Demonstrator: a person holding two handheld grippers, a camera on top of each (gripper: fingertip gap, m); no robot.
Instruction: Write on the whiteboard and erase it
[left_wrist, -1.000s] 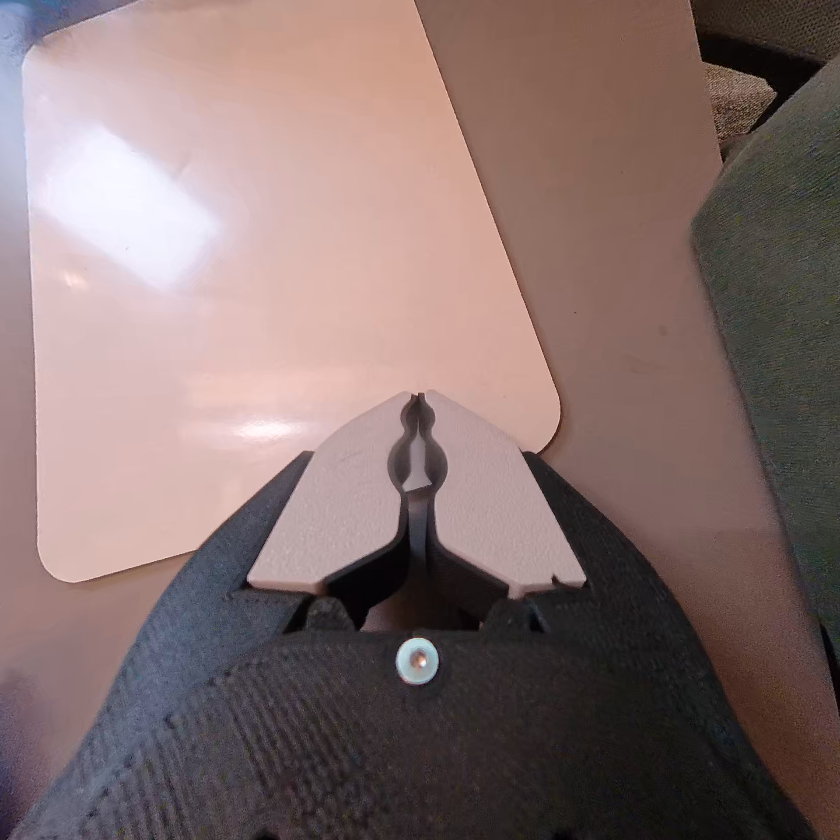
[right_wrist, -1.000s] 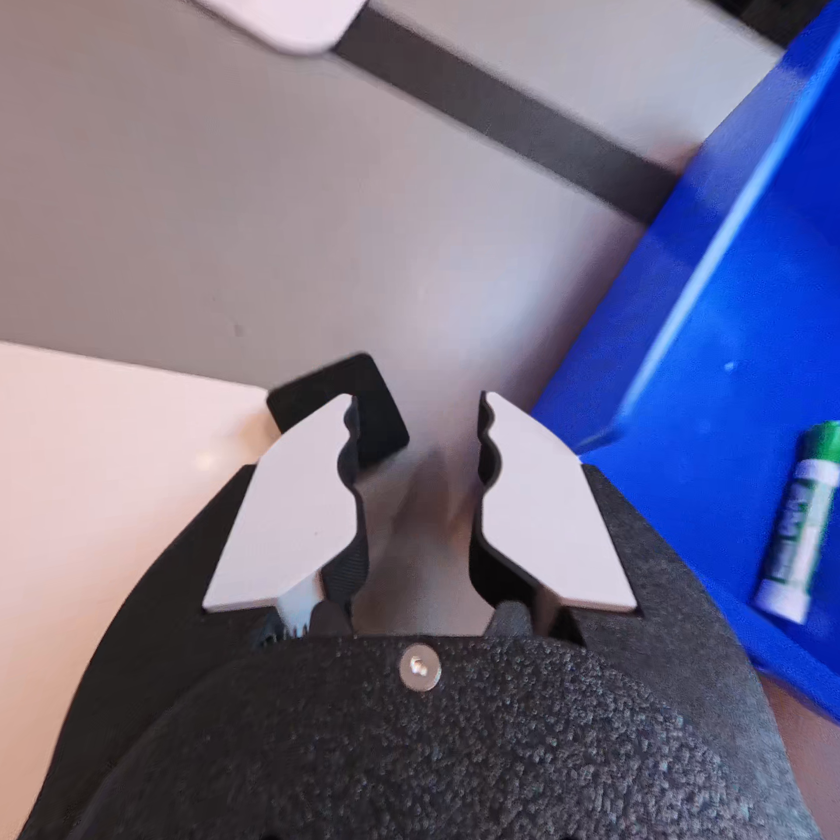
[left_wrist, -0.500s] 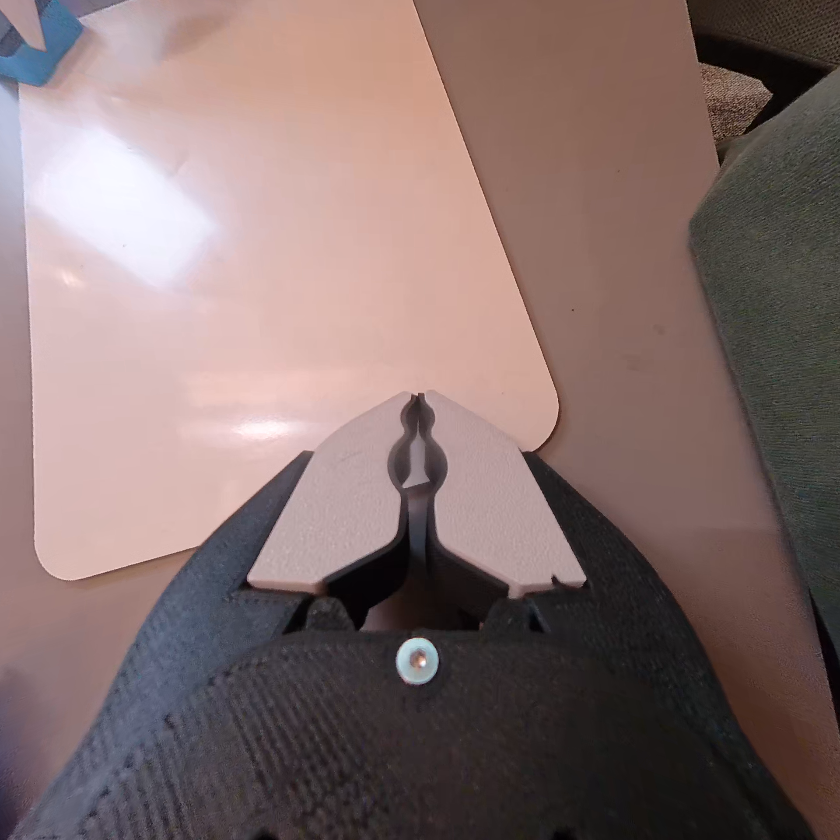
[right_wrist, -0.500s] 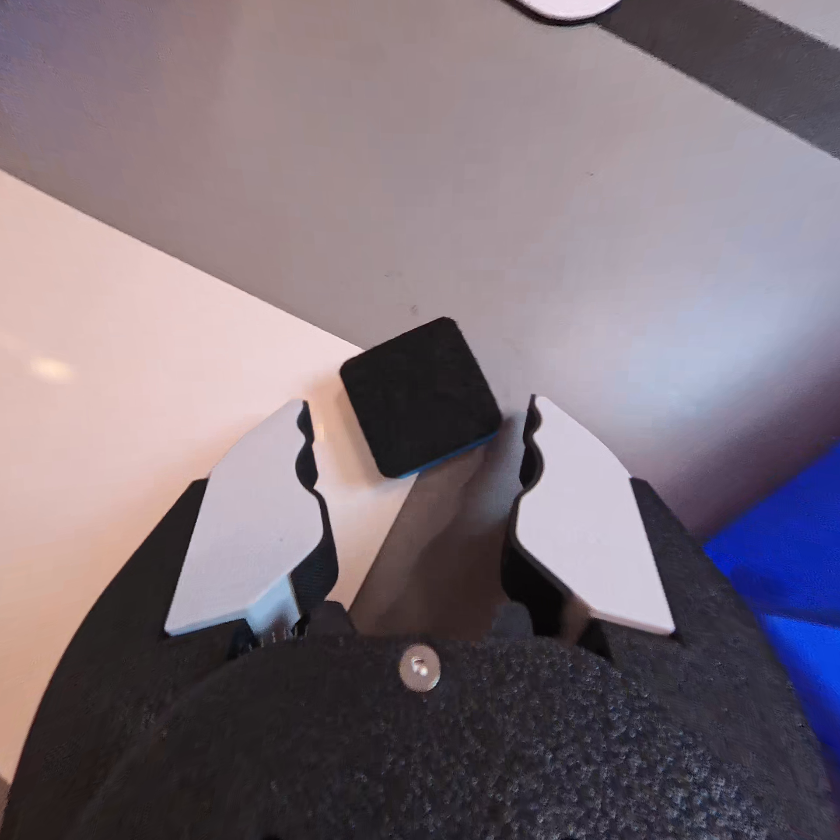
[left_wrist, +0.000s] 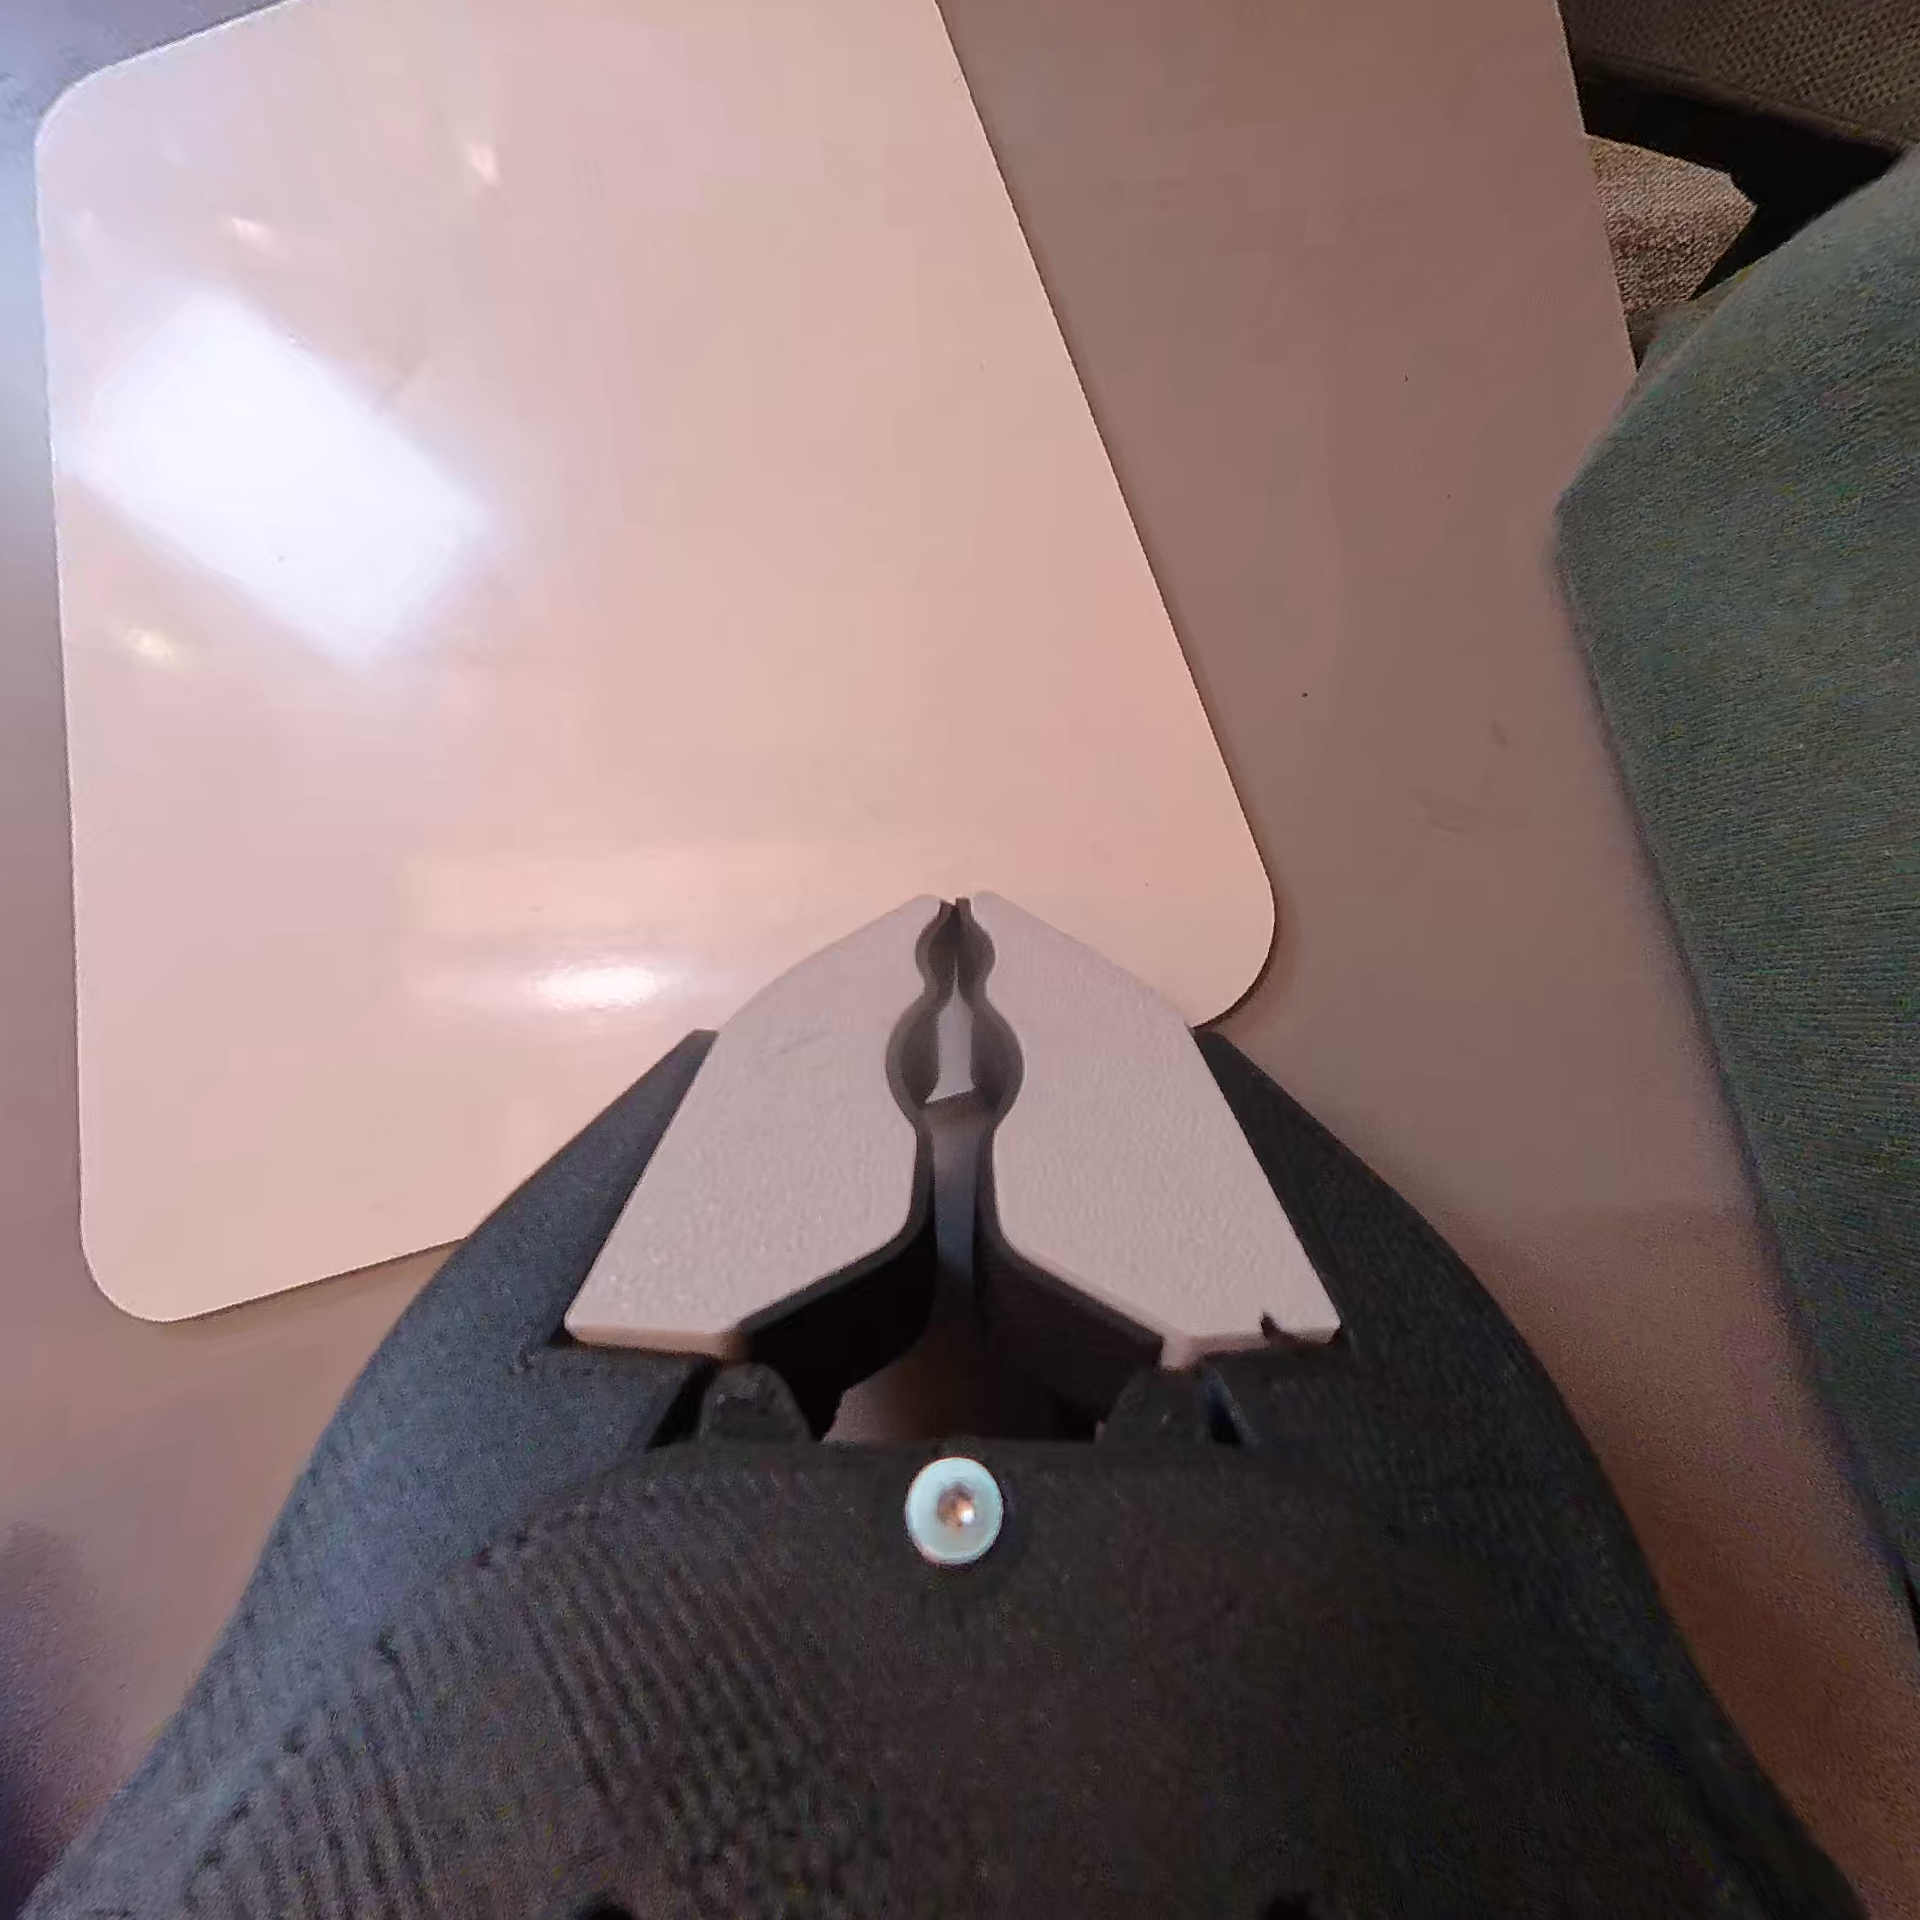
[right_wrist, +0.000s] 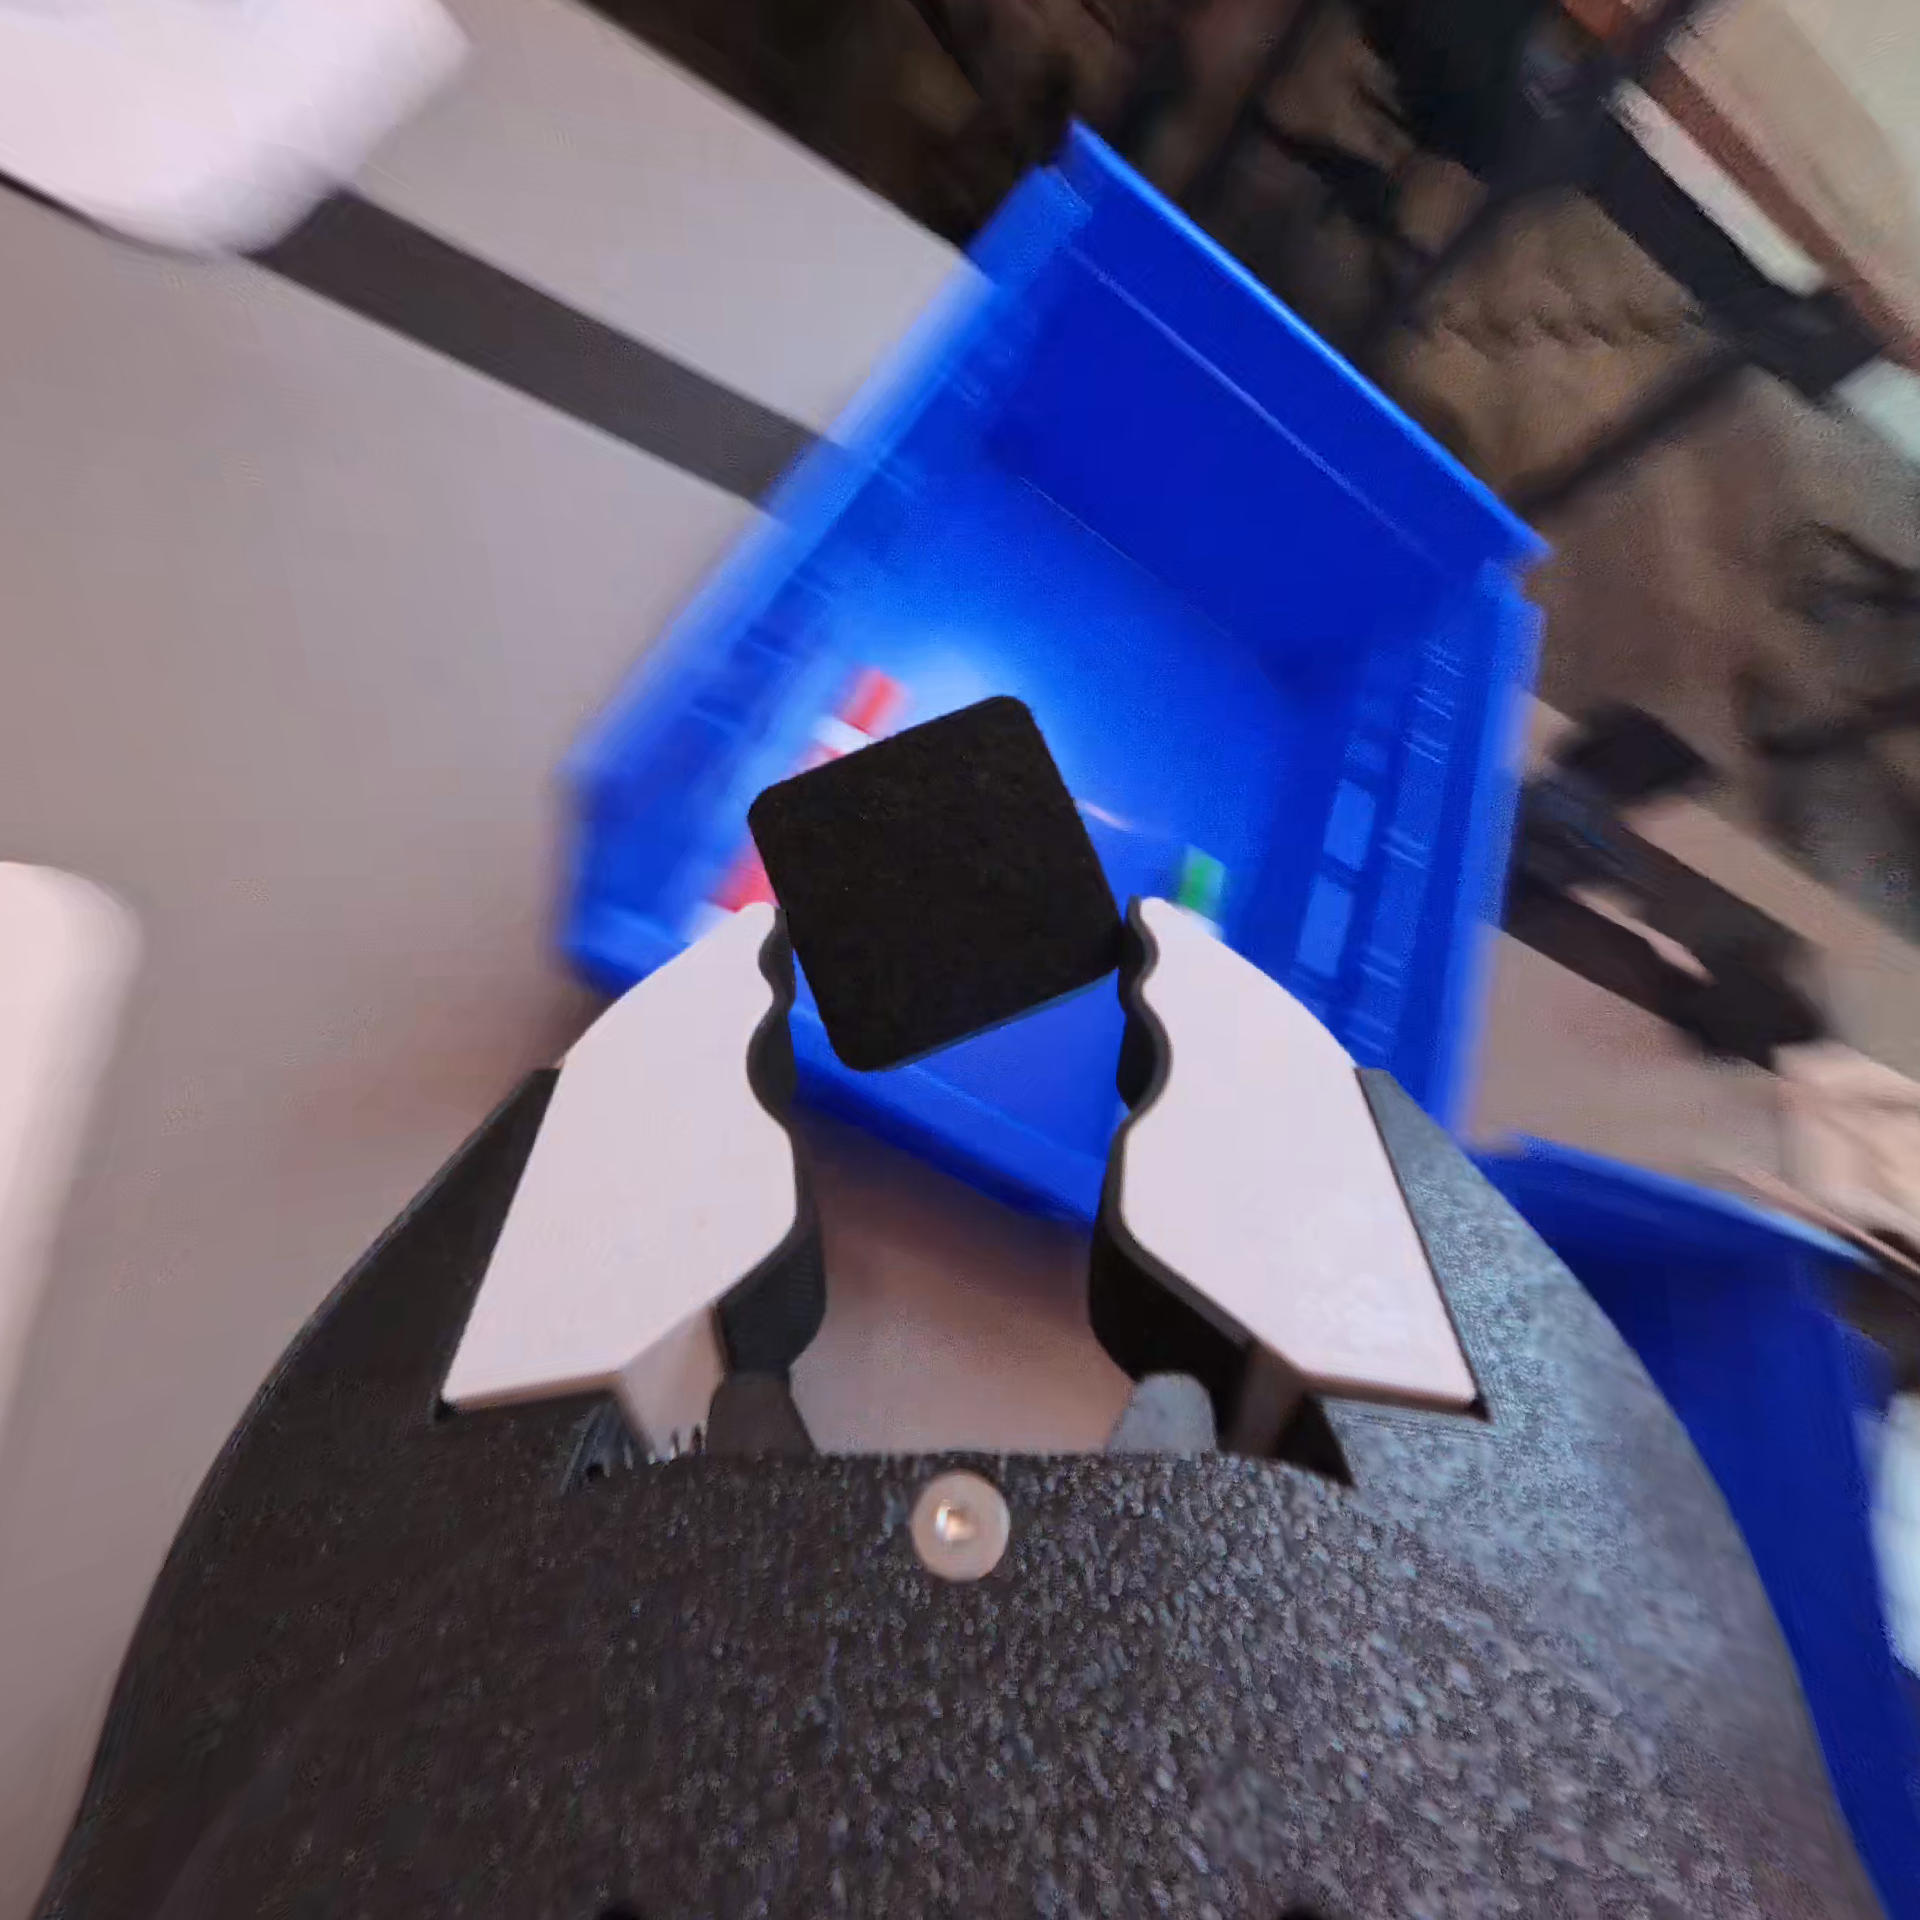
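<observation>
The blank whiteboard (left_wrist: 582, 623) lies flat on the grey-brown table (left_wrist: 1351, 520). My left gripper (left_wrist: 958, 902) is shut and empty, with its tips over the board's near right corner. My right gripper (right_wrist: 945, 914) is shut on a small square eraser (right_wrist: 930, 883) with a black felt face, pinched by its corners between the fingertips. It holds the eraser in the air in front of an open blue bin (right_wrist: 1247, 582). A blurred corner of the whiteboard (right_wrist: 52, 1039) shows at the left of the right wrist view.
The blue bin holds markers, one red-capped (right_wrist: 868, 698) and one green-capped (right_wrist: 1200, 878), both blurred. A second blue bin (right_wrist: 1714, 1351) sits at the lower right. Dark green fabric (left_wrist: 1766, 727) runs along the table's right edge in the left wrist view. Tip to tip, the grippers are about 50 cm apart.
My right gripper has closed on the eraser, lifted it off the table beside the board and swung toward the blue bin. The left gripper has not moved.
</observation>
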